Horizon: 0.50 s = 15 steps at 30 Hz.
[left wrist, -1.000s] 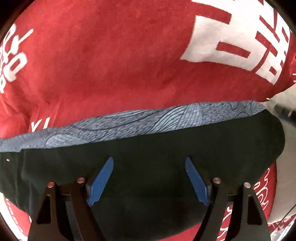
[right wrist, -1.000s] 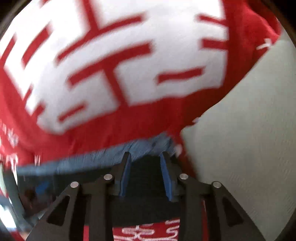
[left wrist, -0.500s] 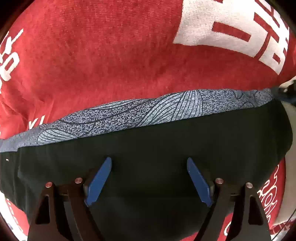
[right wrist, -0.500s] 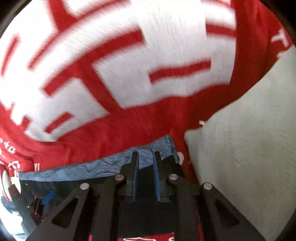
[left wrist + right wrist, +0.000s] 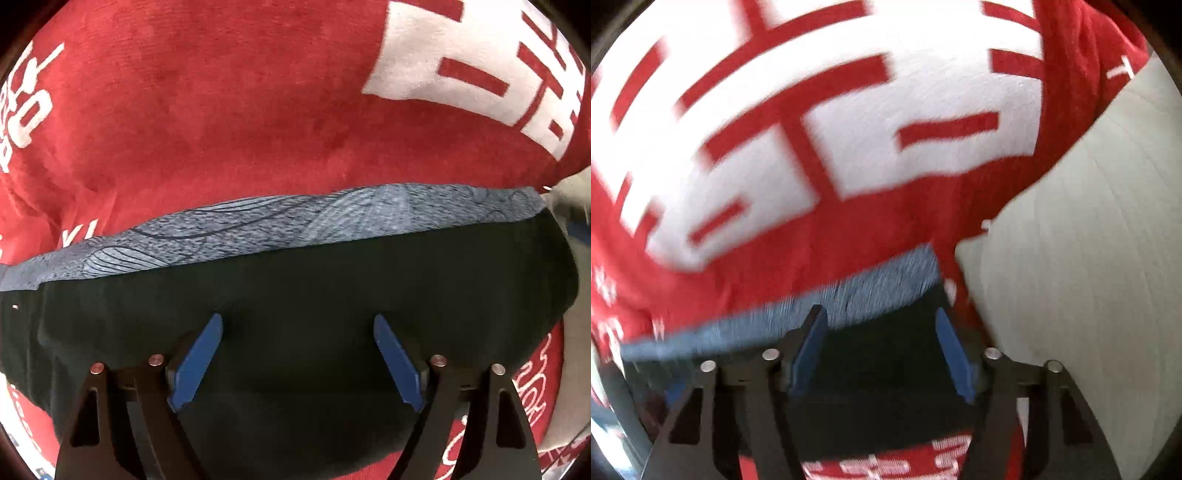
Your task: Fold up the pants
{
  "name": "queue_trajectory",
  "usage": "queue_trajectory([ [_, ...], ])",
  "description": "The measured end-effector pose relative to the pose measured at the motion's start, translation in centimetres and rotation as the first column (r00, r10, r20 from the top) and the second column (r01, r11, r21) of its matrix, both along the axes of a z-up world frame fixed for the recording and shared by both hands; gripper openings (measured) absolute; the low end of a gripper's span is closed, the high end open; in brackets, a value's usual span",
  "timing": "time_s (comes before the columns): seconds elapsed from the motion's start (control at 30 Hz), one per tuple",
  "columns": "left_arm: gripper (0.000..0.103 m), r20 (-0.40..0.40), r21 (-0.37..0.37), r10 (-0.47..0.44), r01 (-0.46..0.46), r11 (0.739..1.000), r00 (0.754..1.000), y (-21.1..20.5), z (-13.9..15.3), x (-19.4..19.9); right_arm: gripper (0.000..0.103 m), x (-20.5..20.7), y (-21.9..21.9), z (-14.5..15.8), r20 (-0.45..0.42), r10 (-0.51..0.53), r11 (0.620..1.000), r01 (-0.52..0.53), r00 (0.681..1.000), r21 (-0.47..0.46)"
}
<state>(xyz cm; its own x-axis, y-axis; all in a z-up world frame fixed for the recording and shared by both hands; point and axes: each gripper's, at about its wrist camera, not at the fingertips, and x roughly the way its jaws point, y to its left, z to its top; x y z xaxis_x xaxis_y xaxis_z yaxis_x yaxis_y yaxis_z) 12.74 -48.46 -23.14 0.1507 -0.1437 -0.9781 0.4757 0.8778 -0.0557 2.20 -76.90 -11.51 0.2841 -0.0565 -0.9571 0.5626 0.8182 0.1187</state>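
Note:
The pants (image 5: pixel 295 295) are dark, almost black, with a blue-grey patterned band (image 5: pixel 280 229) along their far edge. They lie folded flat on a red cloth (image 5: pixel 207 110). My left gripper (image 5: pixel 297 328) is open, its blue pads spread just above the dark cloth near the middle. In the right wrist view the pants (image 5: pixel 879 354) show with the band (image 5: pixel 849 295) at their right end. My right gripper (image 5: pixel 881 321) is open over that right corner and holds nothing. The right view is blurred.
The red cloth (image 5: pixel 849 229) carries large white lettering (image 5: pixel 849 122) and covers the surface. A pale grey-white ribbed surface (image 5: pixel 1071 277) lies to the right of the cloth's edge and also shows in the left wrist view (image 5: pixel 580 258).
My right gripper closed at the pants' right corner half a second ago and has now opened wide. My left gripper stayed open and hardly moved.

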Motion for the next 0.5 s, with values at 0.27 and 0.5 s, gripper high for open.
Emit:
queue_trajectory([
  [0.27,0.095,0.07,0.03,0.12,-0.123,0.992,0.99,4.3,-1.0,7.3,0.077,-3.1,2.1,-4.1,-0.08,0.083,0.996,-0.084,0.993,-0.017],
  [0.5,0.095,0.097,0.086,0.265,-0.274,0.958,0.959,8.6,-0.1,11.4,0.082,-3.4,0.8,-3.6,-0.083,0.075,0.997,-0.074,0.994,0.01],
])
